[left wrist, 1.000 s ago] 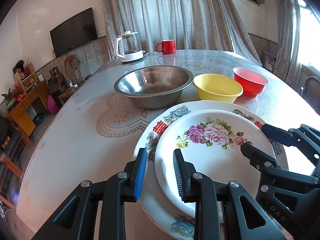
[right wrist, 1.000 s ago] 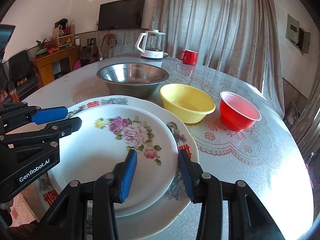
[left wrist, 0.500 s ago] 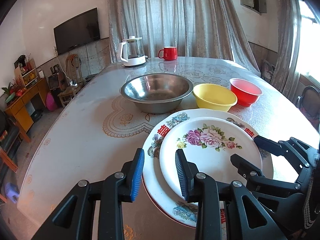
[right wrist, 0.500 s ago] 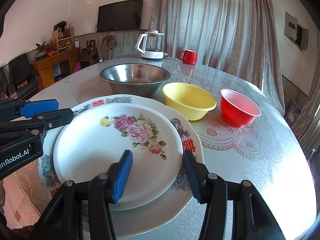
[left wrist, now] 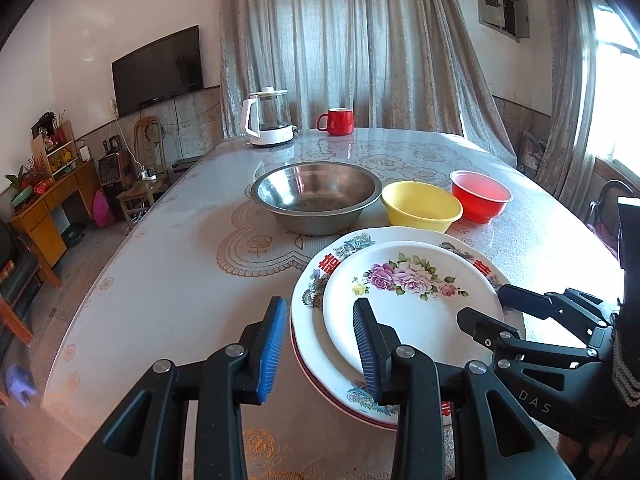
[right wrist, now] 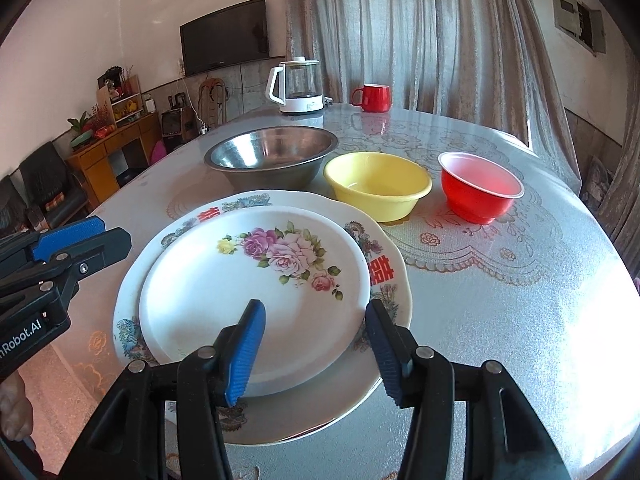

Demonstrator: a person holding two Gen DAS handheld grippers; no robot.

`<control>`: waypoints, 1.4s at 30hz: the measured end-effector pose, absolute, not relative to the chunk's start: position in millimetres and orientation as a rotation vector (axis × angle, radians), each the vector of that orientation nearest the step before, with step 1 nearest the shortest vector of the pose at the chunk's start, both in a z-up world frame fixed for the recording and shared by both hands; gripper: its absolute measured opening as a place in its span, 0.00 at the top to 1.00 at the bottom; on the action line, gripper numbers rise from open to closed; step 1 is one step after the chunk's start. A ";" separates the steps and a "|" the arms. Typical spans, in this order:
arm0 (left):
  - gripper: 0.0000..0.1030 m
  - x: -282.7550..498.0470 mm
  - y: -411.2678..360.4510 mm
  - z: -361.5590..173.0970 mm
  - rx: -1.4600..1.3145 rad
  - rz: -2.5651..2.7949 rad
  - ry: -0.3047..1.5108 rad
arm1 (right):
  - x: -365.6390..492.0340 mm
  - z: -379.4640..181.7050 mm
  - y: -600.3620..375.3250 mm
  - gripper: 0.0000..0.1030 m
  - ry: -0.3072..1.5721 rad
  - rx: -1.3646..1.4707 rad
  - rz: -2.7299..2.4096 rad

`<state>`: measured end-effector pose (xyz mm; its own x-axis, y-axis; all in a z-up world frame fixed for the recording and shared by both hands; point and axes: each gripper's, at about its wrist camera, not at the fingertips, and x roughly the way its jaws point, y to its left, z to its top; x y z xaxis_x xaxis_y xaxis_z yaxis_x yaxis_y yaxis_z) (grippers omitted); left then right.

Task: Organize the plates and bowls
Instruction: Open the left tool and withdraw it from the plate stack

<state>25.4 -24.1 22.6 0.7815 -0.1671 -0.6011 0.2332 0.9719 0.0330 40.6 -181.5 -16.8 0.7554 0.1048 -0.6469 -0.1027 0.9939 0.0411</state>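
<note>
Both grippers are backing away from the stacked plates; left gripper and right gripper fingers gaping wide, holding nothing. Small plate sitting on large plate, near surface edge. Next, probably nesting yellow bowl gently, gripping rim squarely.

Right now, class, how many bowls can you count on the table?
3, in a row behind the stacked plates: the steel bowl on the left, the yellow bowl in the middle, the red bowl on the right. None appears hidden.
</note>
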 end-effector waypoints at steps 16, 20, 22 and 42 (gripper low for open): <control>0.63 37.9 -14.9 14.7 0.062 -0.214 0.681 | 50.8 -2.3 -208.0 0.49 0.738 0.183 0.139; 0.63 46.6 -8.2 11.2 0.043 -0.204 0.704 | 62.8 2.1 -212.7 0.49 0.747 0.207 0.157; 0.63 51.5 -5.1 9.6 0.036 -0.195 0.715 | 70.0 5.1 -215.1 0.49 0.748 0.221 0.174; 0.58 99.1 22.7 5.1 0.005 -0.151 0.756 | 134.4 17.5 -214.4 0.49 0.786 0.292 0.278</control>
<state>99.1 22.7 5.1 0.7175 -0.1349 -0.6834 0.1387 0.9891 -0.0496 134.4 -214.4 17.5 0.6745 0.3503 -0.6499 -0.1355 0.9240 0.3575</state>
